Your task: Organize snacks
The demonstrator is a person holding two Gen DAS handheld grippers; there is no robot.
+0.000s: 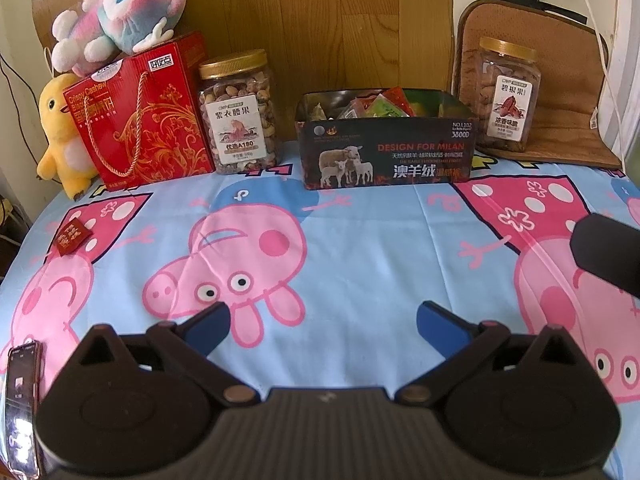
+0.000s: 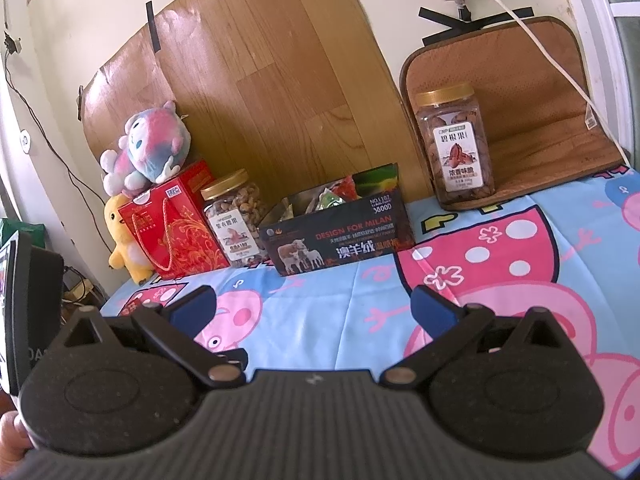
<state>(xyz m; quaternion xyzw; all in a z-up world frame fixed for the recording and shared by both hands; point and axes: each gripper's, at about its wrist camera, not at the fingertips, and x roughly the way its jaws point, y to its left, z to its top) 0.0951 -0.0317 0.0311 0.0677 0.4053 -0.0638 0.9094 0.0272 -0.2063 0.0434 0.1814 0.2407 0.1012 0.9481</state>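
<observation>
While both grippers hung empty, noted: left gripper (image 1: 322, 322) and right gripper (image 2: 312, 306) fingers spread wide. Small red snack packet (image 1: 73, 236) at left of frame on cloth (image 1: 360, 240), well apart from open box (image 1: 386, 156) at upper centre. Judged light, crinkly, slippery; pinch across flat edges.

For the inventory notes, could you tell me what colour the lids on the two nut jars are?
Gold on both the cashew jar and pecan jar; left wrist view shows it best.
</observation>
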